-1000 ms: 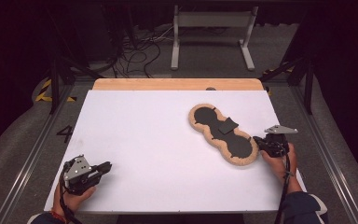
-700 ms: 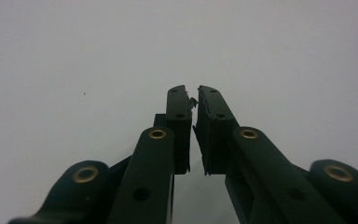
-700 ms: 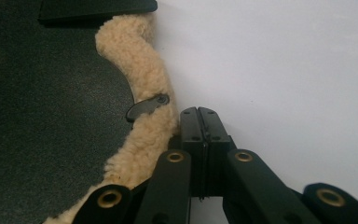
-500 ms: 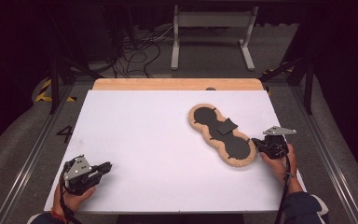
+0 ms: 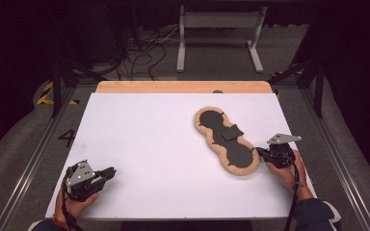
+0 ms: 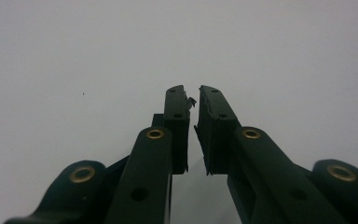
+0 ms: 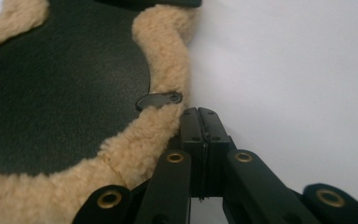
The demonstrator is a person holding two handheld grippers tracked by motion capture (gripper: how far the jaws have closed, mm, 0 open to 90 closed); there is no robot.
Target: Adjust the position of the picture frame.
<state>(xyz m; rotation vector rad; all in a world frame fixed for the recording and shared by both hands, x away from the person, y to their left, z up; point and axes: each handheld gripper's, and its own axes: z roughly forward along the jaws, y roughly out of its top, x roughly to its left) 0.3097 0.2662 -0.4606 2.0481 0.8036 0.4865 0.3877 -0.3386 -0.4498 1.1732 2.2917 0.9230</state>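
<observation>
On white table: left claw barely parted; right claw closed, empty.

A white tabletop covers most of the high view, with a strip of bare light wood along its far edge. Metal rails run along the left and right sides of the table over grey floor. A "4" is marked on the floor at the left, near a patch of yellow-and-black hazard tape. Beyond the table, a pale metal frame on 2 legs stands beside a tangle of cables. The room behind is dark, the light falling mainly on the table.
</observation>
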